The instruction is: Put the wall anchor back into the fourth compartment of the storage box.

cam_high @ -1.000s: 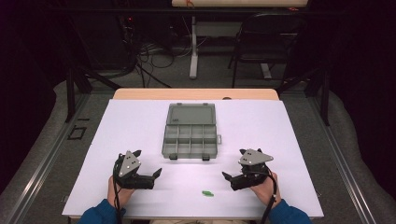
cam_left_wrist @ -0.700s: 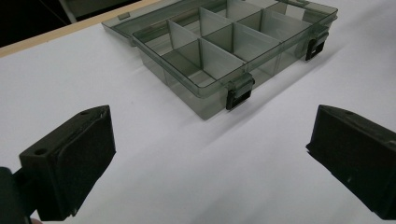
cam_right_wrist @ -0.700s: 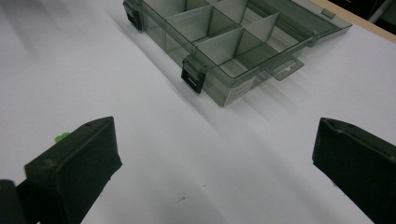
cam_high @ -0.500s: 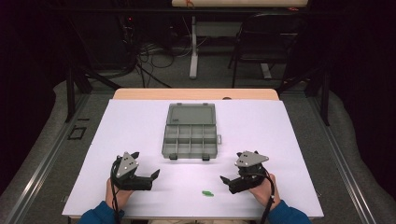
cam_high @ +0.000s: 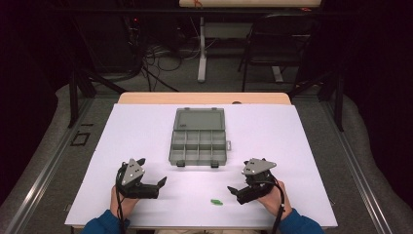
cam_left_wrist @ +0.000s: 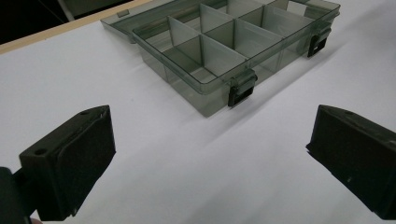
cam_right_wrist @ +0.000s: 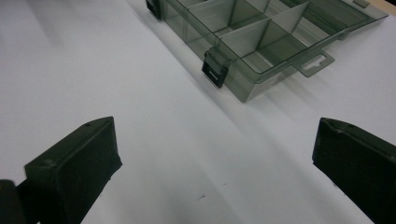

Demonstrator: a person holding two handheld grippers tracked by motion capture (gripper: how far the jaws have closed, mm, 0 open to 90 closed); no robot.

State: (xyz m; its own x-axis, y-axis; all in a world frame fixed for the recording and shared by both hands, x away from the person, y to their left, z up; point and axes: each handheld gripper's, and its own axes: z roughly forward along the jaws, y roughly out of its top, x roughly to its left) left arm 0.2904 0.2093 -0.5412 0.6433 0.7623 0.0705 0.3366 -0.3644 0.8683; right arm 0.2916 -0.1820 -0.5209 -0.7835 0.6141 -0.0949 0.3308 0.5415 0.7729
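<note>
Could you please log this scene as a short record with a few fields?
surface: white table
box: clear grey compartment box, lid open and lying flat behind it, compartments look empty
small item: green piece on the table, between the two claws, nearer the right one
left claw: open, holds nothing, points toward the middle of the table
right claw: open, holds nothing, points toward the green piece
contact: neither claw touches the box or the green piece

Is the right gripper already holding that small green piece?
No. In the high view the green piece lies loose on the white table, just left of the right gripper, whose jaws stand open and empty.
</note>
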